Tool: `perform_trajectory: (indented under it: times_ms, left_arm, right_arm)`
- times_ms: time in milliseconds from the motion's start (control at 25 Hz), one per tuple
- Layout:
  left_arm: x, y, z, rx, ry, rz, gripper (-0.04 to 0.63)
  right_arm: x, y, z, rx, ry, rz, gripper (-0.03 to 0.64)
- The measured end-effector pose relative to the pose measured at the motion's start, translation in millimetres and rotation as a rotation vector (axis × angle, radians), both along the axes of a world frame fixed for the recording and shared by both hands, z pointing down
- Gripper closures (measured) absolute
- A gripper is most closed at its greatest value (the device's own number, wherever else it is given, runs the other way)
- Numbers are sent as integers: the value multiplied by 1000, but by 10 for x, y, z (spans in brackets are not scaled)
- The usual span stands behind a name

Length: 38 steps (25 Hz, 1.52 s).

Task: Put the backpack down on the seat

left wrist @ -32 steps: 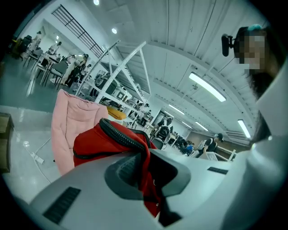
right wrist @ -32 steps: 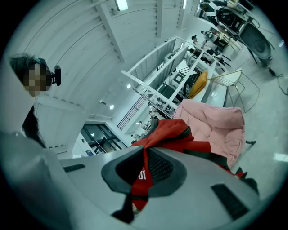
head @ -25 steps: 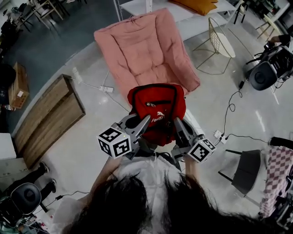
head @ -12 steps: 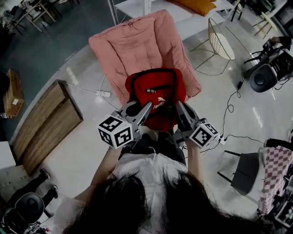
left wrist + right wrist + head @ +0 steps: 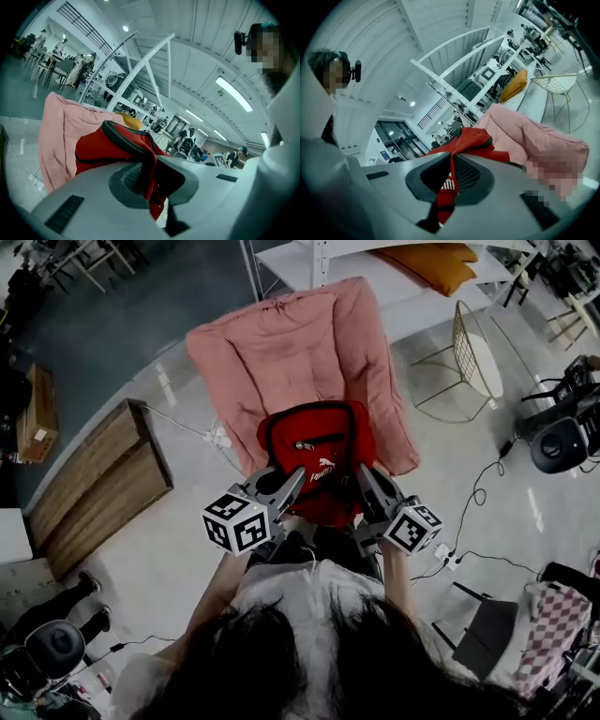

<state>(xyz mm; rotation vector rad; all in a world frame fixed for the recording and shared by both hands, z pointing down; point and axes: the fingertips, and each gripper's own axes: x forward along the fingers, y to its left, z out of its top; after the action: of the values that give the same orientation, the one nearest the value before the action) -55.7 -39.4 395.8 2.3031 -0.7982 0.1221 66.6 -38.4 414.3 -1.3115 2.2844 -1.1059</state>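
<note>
A red backpack [image 5: 317, 451] with black trim hangs in the air at the front edge of the pink padded seat [image 5: 281, 352]. My left gripper [image 5: 298, 478] is shut on the backpack's red fabric at its near left side. My right gripper [image 5: 360, 476] is shut on it at the near right side. In the left gripper view the red backpack [image 5: 108, 145] is pinched between the grey jaws [image 5: 147, 176], with the pink seat [image 5: 58, 126] behind it. In the right gripper view the backpack [image 5: 473, 140] is clamped the same way [image 5: 451, 176], beside the seat [image 5: 534, 136].
A wooden crate [image 5: 89, 484] lies on the floor to the left. A wire chair [image 5: 473, 348] stands to the right of the seat. A power strip [image 5: 217, 437] and cables [image 5: 487, 493] lie on the floor. A dark stool [image 5: 487, 634] stands at the lower right.
Both grippers have carried the backpack forward toward the pink seat. It now overlaps the seat's front edge. Both grips are unchanged.
</note>
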Motion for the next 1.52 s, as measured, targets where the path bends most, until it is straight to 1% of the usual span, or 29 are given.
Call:
perform_trajectory:
  times_ms: [200, 280, 360, 560, 720, 960, 1160, 1280, 1400, 1520]
  left_arm:
    - [121, -322, 372, -99, -72, -87, 553]
    - [180, -456, 525, -133, -93, -113, 554]
    - [231, -587, 677, -159, -114, -132, 554]
    - [346, -983, 1103, -219, -156, -174, 554]
    - [379, -1217, 1499, -277, -191, -198, 554]
    - [382, -1510, 2006, -346, -231, -216, 554]
    - [348, -1635, 2579, -404, -331, -154, 554]
    - [323, -1647, 2864, -429, -352, -118, 554]
    - [208, -1731, 3108, -453, -356, -134, 554]
    - [52, -1791, 3338, -489, -362, -174, 552]
  right_arm:
    - [126, -391, 351, -81, 35, -103, 577]
    - [194, -538, 515, -104, 32, -134, 577]
    - [251, -668, 666, -128, 30, -153, 577]
    - [329, -1021, 1095, -176, 84, -194, 577]
    - [414, -1254, 1491, -232, 95, -221, 577]
    - [487, -1596, 1990, -301, 102, -233, 577]
    - [541, -1781, 2544, -381, 155, -249, 575]
    - [547, -1795, 2798, -418, 136, -242, 575]
    - [566, -1862, 2997, -434, 119, -216, 575]
    - [563, -1952, 3201, -446, 149, -211, 575]
